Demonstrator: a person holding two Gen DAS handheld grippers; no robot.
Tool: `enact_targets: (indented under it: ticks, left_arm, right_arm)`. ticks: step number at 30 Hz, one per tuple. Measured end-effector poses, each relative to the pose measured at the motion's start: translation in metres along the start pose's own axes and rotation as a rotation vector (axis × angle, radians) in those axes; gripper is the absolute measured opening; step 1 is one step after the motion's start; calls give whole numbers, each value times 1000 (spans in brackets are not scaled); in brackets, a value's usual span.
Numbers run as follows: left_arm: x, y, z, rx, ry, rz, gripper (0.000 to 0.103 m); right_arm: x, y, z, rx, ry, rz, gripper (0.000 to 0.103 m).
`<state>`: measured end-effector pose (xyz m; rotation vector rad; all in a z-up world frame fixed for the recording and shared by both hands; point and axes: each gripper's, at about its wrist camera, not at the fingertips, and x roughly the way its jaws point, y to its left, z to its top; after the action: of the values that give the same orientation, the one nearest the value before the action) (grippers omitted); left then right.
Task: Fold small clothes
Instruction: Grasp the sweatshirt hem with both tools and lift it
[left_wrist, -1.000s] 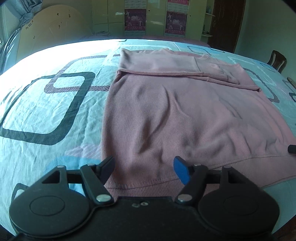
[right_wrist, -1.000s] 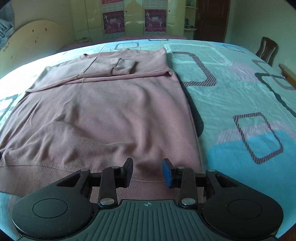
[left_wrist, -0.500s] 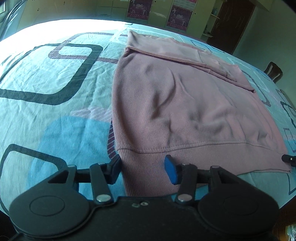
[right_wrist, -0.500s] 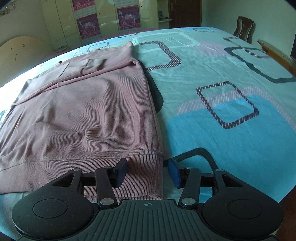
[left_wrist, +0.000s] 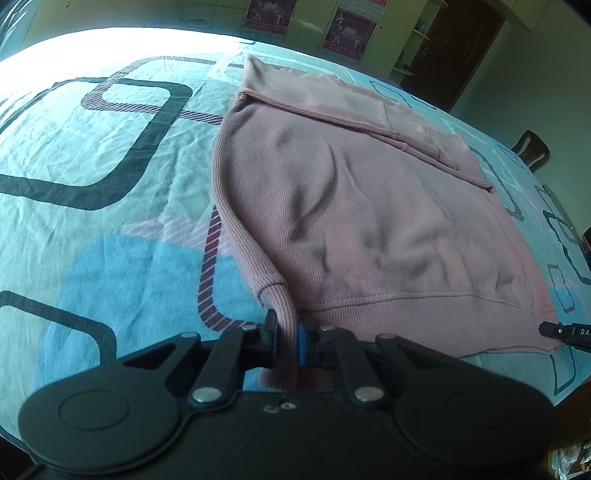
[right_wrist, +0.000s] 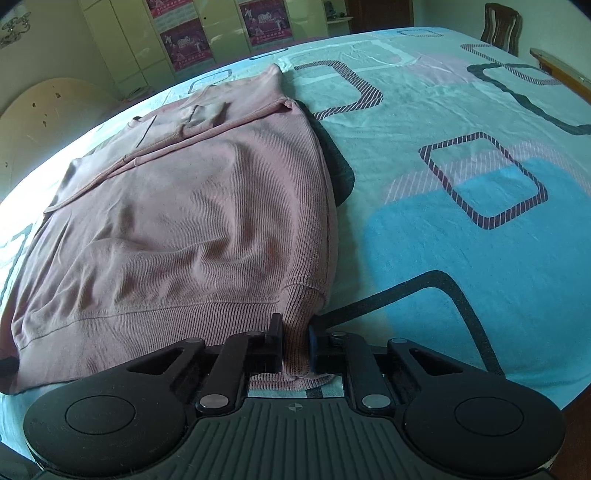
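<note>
Both jaws have just been closing, each now clenched on a hem corner of the pink sweater (left_wrist: 369, 206); left gripper (left_wrist: 286, 338), right gripper (right_wrist: 295, 345); garment's length runs toward twelve o'clock across the bed (right_wrist: 461, 155).

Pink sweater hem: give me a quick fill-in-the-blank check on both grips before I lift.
1. The left gripper is shut on the pink sweater's ribbed ____.
2. The right gripper pinches the hem's ____ corner.
3. The sweater lies on a patterned ____.
4. Its sleeves are folded across the ____ end.

Answers: hem; right; bedsheet; far
</note>
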<state>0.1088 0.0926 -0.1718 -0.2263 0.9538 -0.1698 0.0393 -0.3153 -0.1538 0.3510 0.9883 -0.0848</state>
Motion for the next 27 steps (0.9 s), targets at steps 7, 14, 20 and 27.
enact_targets:
  ticks: [7,14,20,27]
  left_arm:
    - [-22,-5,21,2,-81,-28,6]
    - [-37,-19,61,39,-183,-61,5]
    - [-30,-24,102,38,-247,-73,5]
    - [-10,-28,153,10,-306,-69,5]
  right_arm:
    - [-20,4,20,1,-46,58,10]
    - [-36,16,54,-9,-117,121,10]
    - [-35,23,95,2,-167,171,10]
    - [-9,28,152,3,-200,182,10]
